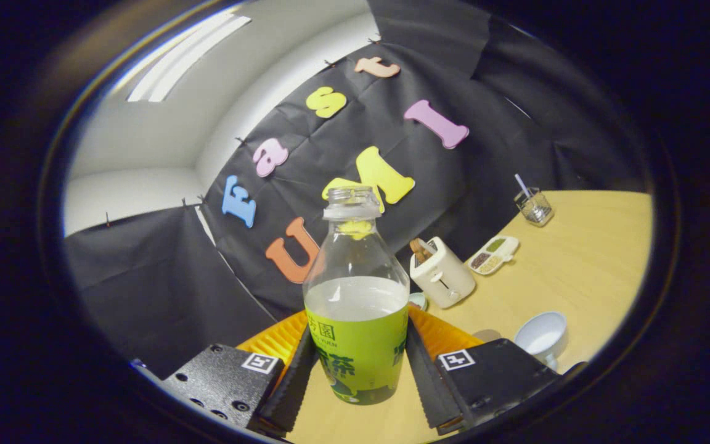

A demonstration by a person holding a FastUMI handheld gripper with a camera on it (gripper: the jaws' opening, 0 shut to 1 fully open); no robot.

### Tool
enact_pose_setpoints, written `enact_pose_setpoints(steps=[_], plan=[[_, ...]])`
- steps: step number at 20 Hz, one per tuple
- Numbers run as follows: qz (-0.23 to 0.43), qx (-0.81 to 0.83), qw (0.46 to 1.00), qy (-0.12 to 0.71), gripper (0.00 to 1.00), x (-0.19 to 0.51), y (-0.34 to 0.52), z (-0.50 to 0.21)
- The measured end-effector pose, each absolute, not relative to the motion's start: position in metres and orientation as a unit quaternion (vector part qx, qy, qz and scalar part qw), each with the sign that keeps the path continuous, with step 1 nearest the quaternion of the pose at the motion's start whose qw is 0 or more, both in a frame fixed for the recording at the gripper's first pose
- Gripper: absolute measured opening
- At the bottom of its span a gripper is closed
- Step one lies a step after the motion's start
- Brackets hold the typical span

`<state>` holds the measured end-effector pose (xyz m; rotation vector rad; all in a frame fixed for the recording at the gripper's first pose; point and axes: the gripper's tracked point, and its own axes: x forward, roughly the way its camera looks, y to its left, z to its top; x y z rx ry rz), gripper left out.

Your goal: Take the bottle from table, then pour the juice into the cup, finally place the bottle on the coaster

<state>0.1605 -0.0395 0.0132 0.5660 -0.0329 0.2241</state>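
The bottle (357, 296), uncapped and about half full, is clamped upright between both fingers (296, 382) of the gripper (358, 385), the ribbed pads being pressed against the green label on each side. An orange coaster (278, 339) is seen directly behind the bottle on the wooden table (583, 271). The white cup (541, 336) is located beyond the right finger. A toaster (442, 273), a divided tray (494, 253) and a glass (534, 205) with a straw are positioned farther back, well apart from the bottle.

bottle (358, 302) fills tongs (360, 370), toaster (442, 273) beyond
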Motion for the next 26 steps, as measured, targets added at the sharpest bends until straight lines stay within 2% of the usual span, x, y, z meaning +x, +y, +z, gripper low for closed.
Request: enact_pose_setpoints(steps=[4,10,14,19,26], plan=[[0.026,0.2,0.979,-0.012,0.8,0.166,-0.061,0.006],[0.025,0.086,0.996,-0.005,0.8,0.186,-0.043,0.006],[-0.021,-0.049,0.998,-0.015,0.8,0.215,-0.035,0.01],[-0.006,-0.168,0.985,0.048,0.81,0.245,-0.001,-0.03],[0.006,-0.165,0.984,0.071,0.81,0.265,0.003,-0.053]])
